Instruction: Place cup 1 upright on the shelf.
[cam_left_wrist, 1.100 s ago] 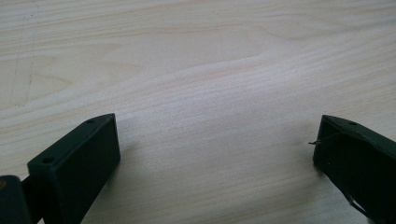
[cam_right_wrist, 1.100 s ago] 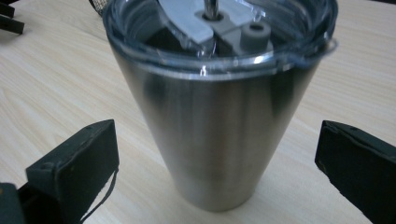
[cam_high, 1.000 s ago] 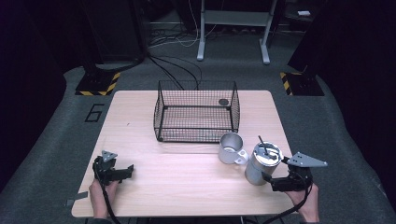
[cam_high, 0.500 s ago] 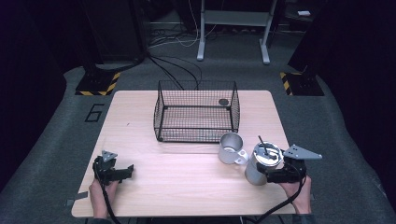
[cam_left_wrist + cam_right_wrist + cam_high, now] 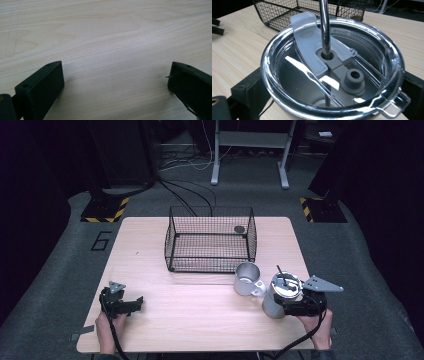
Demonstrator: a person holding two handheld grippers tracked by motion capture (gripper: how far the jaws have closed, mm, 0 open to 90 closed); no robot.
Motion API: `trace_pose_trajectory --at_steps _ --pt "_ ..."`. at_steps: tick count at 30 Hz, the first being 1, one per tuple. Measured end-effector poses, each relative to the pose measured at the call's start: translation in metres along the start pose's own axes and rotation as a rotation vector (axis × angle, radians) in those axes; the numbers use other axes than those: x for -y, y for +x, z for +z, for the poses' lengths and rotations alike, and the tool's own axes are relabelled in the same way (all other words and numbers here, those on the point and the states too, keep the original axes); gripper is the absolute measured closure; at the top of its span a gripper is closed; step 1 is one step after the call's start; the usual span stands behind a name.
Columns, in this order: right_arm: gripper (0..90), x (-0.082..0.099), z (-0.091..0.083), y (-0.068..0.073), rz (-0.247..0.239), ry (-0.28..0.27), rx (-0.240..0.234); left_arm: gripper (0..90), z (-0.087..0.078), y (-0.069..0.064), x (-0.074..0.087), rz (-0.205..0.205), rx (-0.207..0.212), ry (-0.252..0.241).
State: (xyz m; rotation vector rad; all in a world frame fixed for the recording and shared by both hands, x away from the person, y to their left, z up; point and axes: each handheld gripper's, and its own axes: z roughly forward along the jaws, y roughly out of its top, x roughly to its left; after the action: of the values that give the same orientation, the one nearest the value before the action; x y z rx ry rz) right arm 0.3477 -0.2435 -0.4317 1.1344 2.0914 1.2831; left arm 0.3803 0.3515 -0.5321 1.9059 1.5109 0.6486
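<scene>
A steel tumbler (image 5: 276,301) with a clear lid and a metal straw stands at the table's front right. My right gripper (image 5: 283,309) reaches around it from the right. In the right gripper view the tumbler (image 5: 329,75) sits between the two black jaws, which flank its body under the lid rim, spread wide. A steel mug (image 5: 246,279) stands just left of the tumbler. My left gripper (image 5: 136,303) rests low at the front left, open; its view has bare wood between its jaws (image 5: 116,75).
A black wire basket (image 5: 210,240) stands at the middle back of the wooden table (image 5: 200,320), with a small dark round object (image 5: 239,229) inside its far right corner. Dark floor, cables and a stand lie beyond the table.
My right gripper has moved left from beside the tumbler until its jaws straddle it. The left gripper, mug and basket have stayed put.
</scene>
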Motion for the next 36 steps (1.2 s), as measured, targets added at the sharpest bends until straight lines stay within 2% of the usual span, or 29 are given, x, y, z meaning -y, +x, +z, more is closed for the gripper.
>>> trace_pose_trajectory --at_steps 1,2,5,13,19,22,36 --pt "2.9 0.0 0.0 0.0 -0.016 0.001 -0.004 0.6 0.0 0.0 0.0 0.0 0.0 0.0" --pt "3.2 0.0 -0.001 0.001 -0.02 -0.004 0.012 0.6 0.0 0.0 0.0 0.0 0.0 0.0" --pt "3.2 0.001 -0.001 0.001 -0.029 -0.006 0.011 0.6 0.0 0.0 0.0 0.0 0.0 0.0" --pt "3.4 0.003 -0.003 0.0 -0.004 -0.027 0.018 0.6 0.0 0.0 0.0 0.0 0.0 0.0" --pt "3.5 0.004 -0.009 -0.001 -0.004 -0.019 0.024 0.6 0.0 0.0 0.0 0.0 0.0 0.001" --pt "3.5 0.006 -0.013 0.0 -0.005 -0.033 0.021 0.6 0.0 0.0 0.0 -0.001 0.0 0.0" --pt "3.5 0.004 -0.03 0.014 -0.029 -0.03 0.016 0.6 0.0 0.0 0.0 0.0 0.0 0.0"
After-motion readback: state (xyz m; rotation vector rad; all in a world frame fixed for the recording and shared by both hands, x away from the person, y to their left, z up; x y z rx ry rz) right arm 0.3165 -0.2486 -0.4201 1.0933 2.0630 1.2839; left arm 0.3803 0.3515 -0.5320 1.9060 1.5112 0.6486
